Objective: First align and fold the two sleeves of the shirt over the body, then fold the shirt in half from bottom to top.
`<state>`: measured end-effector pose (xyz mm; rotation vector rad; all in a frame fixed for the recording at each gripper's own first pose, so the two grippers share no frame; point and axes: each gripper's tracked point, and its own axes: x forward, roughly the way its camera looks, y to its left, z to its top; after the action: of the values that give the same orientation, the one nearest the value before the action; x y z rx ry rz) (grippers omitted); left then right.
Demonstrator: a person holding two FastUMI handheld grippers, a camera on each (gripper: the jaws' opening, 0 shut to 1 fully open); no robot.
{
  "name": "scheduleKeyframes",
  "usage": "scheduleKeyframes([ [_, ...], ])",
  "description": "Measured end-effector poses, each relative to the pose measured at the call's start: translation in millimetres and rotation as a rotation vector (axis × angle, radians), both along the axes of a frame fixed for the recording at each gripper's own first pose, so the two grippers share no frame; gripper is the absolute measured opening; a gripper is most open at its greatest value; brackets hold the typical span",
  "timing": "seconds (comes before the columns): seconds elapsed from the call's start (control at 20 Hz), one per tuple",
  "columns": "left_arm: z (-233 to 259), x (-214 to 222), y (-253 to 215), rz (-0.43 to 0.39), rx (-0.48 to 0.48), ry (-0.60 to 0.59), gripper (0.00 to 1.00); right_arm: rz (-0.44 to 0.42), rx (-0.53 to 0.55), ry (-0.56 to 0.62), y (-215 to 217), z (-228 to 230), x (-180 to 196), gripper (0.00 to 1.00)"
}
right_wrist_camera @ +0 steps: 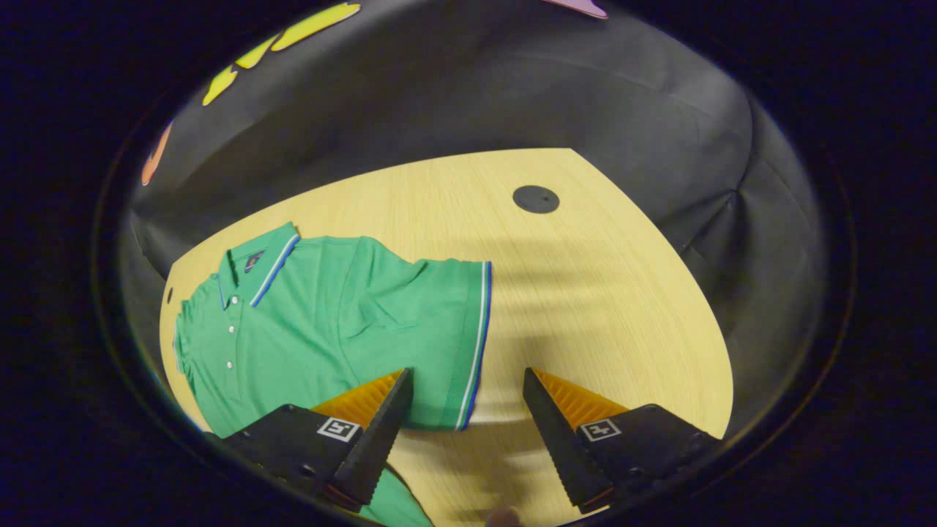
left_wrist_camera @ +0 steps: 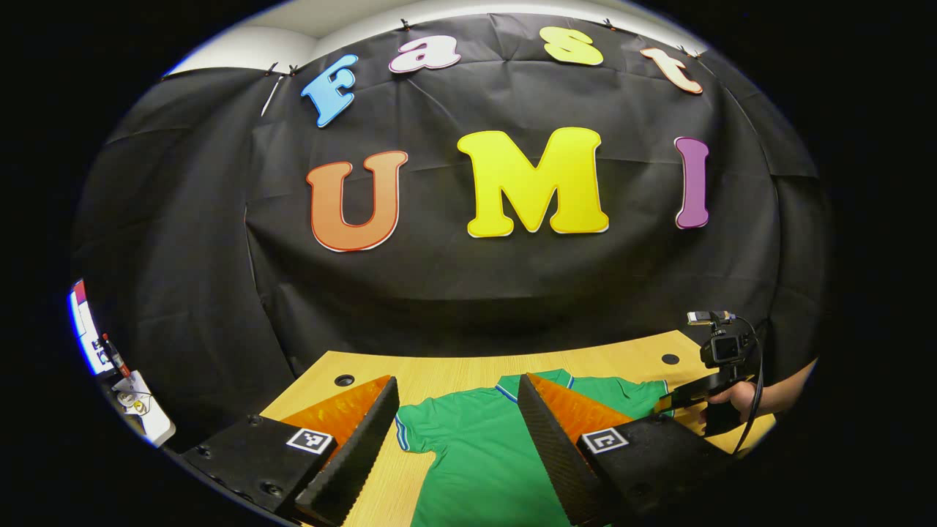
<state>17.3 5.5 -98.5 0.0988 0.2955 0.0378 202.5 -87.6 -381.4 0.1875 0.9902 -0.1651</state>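
A green polo shirt (left_wrist_camera: pixel 483 454) with blue and white trim lies flat on the wooden table (left_wrist_camera: pixel 439 373), collar toward the far wall. My left gripper (left_wrist_camera: pixel 457 417) is open, hovering above the shirt's left shoulder and sleeve (left_wrist_camera: pixel 410 432). In the right gripper view the same shirt (right_wrist_camera: pixel 329 322) spreads to the left, its sleeve (right_wrist_camera: pixel 446 337) stretched out flat with the striped cuff (right_wrist_camera: pixel 477 344) between my fingers' lines. My right gripper (right_wrist_camera: pixel 465 399) is open just above that cuff, holding nothing. The right gripper (left_wrist_camera: pixel 673 401) and the hand holding it also appear at the right of the left gripper view.
Black cable holes (right_wrist_camera: pixel 536 199) (left_wrist_camera: pixel 344 380) sit in the table (right_wrist_camera: pixel 622 293) near its far corners. The black cloth wall rises right behind the table. A cluttered stand with small items (left_wrist_camera: pixel 132 402) is at the far left.
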Motion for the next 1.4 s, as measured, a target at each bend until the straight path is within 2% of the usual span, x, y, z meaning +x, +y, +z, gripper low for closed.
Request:
scheduleKeyframes([
  [0.1,-2,1,0,-0.005,0.006,-0.001,1.00,-0.009,0.002,0.009,4,-2,-1,0.84],
  [0.15,-2,3,1,-0.003,0.006,0.002,1.00,-0.009,0.007,0.017,8,-4,-2,0.76],
  [0.2,-4,4,2,-0.002,0.005,0.005,1.00,-0.005,0.011,0.012,13,-3,-1,0.73],
  [0.25,-4,4,3,0.001,0.008,0.006,1.00,0.002,0.011,0.017,17,-4,-2,0.59],
  [0.4,-3,3,6,0.004,0.012,0.002,1.00,0.000,0.026,0.011,20,-3,0,0.34],
  [0.45,-3,2,8,0.006,0.010,0.004,1.00,0.012,0.037,-0.003,21,-1,0,0.28],
  [0.5,-4,1,10,0.010,0.007,0.006,1.00,0.008,0.050,0.007,23,-5,-3,0.29],
  [0.55,-5,1,12,0.014,0.007,0.008,1.00,0.006,0.051,-0.005,24,-1,3,0.01],
  [0.75,-6,-4,24,0.036,0.008,0.010,1.00,0.088,0.005,0.005,25,5,0,0.01],
  [0.9,-8,-5,31,0.057,-0.002,0.013,1.00,0.100,0.003,-0.062,23,30,7,0.00],
  [1.15,-9,-11,45,0.091,-0.012,0.002,1.00,0.136,-0.035,-0.099,29,56,11,0.00],
  [1.4,-18,-25,77,0.166,-0.041,0.011,1.00,0.250,-0.118,-0.163,66,94,23,0.00],
])
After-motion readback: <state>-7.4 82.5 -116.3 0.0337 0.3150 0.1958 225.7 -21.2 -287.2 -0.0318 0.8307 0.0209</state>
